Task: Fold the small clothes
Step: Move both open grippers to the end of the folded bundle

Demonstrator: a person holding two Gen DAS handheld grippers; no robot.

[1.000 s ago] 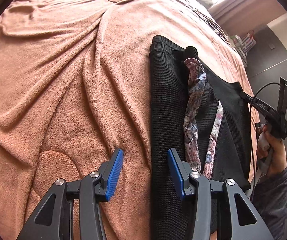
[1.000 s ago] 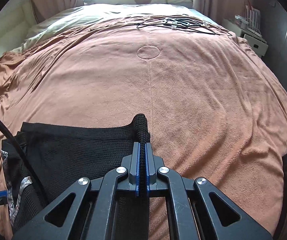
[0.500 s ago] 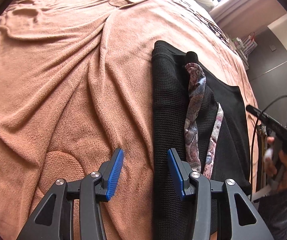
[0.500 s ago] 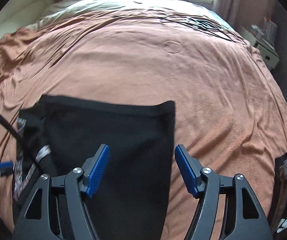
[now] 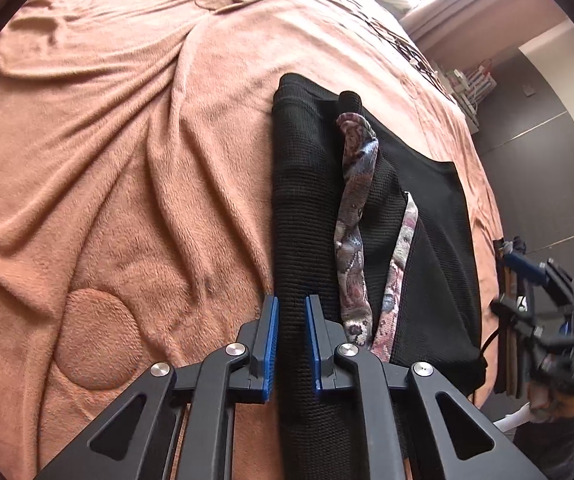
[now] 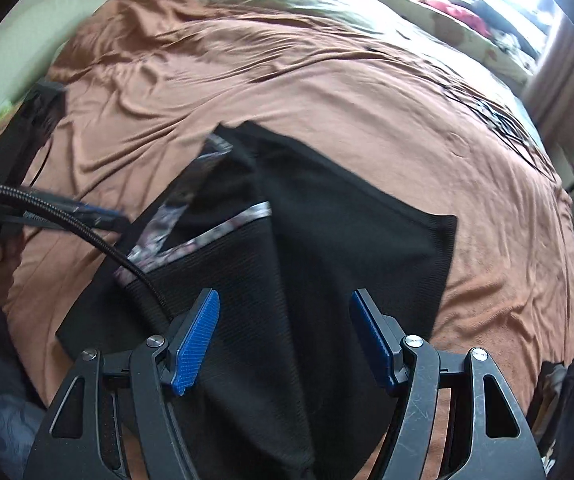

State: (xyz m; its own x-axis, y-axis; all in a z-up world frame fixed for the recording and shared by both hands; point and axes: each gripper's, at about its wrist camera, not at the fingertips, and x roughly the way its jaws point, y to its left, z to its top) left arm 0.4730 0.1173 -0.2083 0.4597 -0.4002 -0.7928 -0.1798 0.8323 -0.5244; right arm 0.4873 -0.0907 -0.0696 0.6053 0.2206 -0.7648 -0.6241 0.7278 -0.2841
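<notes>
1. Terracotta fleece blanket (image 5: 119,168) is covering the whole bed, wrinkling on the left and carrying a round stitched patch near the left gripper; its far edge is running out of view.
2. Black knit garment (image 5: 307,200) is lying on the blanket, its long axis running from near to far in the left wrist view, with the near end cut off under the gripper bodies; motion blur is softening its far corner in the right wrist view.
3. Patterned trim (image 5: 353,216) is twisting lengthwise along the garment.
4. Left gripper (image 5: 290,344) is narrowing its jaws around the garment's left folded edge; whether the pads are touching the cloth is hard to tell.
5. Right gripper (image 6: 283,340) is hanging over the garment's near part with jaws spread wide, holding nothing.
6. Black cable (image 6: 87,232) is crossing in front of the garment on the left.
</notes>
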